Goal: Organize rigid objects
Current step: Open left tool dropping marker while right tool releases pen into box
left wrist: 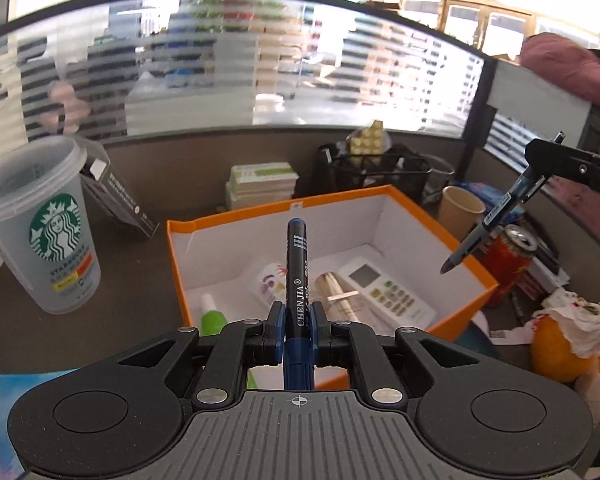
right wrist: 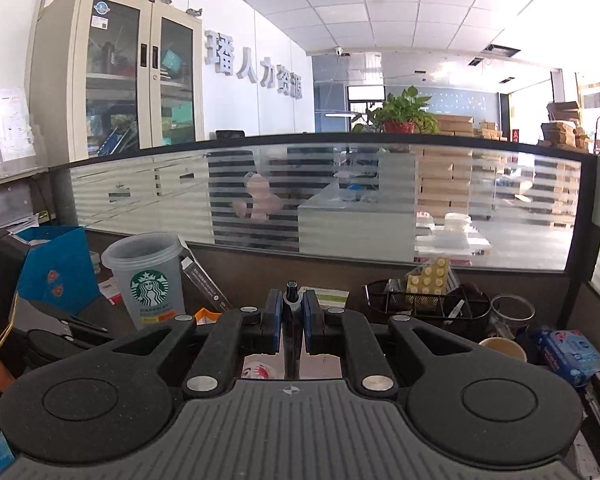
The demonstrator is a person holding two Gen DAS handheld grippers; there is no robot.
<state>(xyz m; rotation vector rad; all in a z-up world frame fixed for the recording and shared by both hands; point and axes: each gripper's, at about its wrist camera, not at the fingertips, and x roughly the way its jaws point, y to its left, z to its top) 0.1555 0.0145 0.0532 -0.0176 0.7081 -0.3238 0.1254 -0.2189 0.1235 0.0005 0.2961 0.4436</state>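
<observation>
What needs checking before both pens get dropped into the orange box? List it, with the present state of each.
1. Left tool shut on marker: ok.
2. Right tool shut on pen: ok.
3. Marker over the orange box: ok.
4. Pen over the box: not ok, it hangs near the right wall, by the red can.
5. Bare floor left beside the remote and green bottle: ok.
6. Height above the box floor: cannot tell.
</observation>
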